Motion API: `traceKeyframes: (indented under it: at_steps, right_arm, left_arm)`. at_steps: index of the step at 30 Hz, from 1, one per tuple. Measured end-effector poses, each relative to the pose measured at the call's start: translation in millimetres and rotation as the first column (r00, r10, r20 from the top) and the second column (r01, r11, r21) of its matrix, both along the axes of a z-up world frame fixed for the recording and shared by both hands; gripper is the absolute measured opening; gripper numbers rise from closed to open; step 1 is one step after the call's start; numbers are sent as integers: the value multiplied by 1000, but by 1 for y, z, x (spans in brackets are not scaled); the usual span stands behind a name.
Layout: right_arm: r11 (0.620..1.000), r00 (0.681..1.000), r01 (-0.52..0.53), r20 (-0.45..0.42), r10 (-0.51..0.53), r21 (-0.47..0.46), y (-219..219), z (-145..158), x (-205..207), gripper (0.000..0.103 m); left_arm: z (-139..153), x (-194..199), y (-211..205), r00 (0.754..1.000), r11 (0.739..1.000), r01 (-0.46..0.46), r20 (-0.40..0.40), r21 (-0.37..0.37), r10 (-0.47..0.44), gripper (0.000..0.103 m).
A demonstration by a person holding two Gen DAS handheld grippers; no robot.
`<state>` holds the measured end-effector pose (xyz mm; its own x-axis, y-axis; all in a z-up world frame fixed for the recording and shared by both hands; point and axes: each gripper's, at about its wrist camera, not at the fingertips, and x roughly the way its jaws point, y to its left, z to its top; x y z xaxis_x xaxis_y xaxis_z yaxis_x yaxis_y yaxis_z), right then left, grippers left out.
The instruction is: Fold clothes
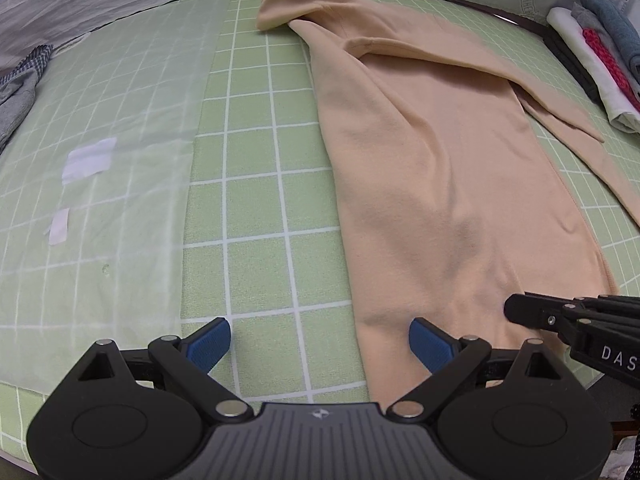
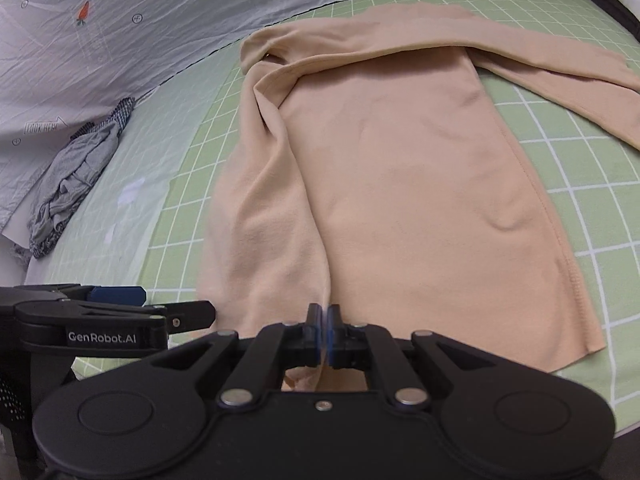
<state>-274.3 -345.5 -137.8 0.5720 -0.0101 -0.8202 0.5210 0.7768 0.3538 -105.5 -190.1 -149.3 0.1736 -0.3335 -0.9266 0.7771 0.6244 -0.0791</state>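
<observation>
On green gridded mat (image 1: 256, 208), soft peach fleece top (image 1: 440, 184) (sleeve folded across), hem pinched by right gripper (image 2: 325, 326); left gripper (image 1: 320, 344) spread wide.

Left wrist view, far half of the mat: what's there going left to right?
Grey checked garment → white tape patches → peach top → stack of folded clothes.

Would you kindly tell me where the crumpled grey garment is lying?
The grey garment lies at the green grid mat's far-left edge, against the white sheet.
</observation>
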Motion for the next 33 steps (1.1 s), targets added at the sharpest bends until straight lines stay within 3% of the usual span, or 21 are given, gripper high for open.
traceKeyframes:
  at_steps: [8,10,17,26,33]
  right_arm:
    - [996,998,-50,-43,47,-74,3,5,4,10]
    - [996,999,-31,-47,27,-79,-4,6,4,20]
    - [990,996,77,-46,-83,-114,-43,14,7,28]
    - [949,960,281,22,-280,-144,-123,27,-1,35]
    - [868,884,465,46,-465,-174,-202,21,-16,42]
  left_arm:
    - [-4,-4,-8,1000,999,20,20,30,-20,103]
    - [-4,-2,-11,1000,999,25,12,37,-26,103]
    - [7,11,-19,999,999,-24,36,33,22,102]
    - [34,82,-40,976,969,-214,0,-124,216,102]
    - [44,146,-76,946,913,-324,-67,-248,317,95]
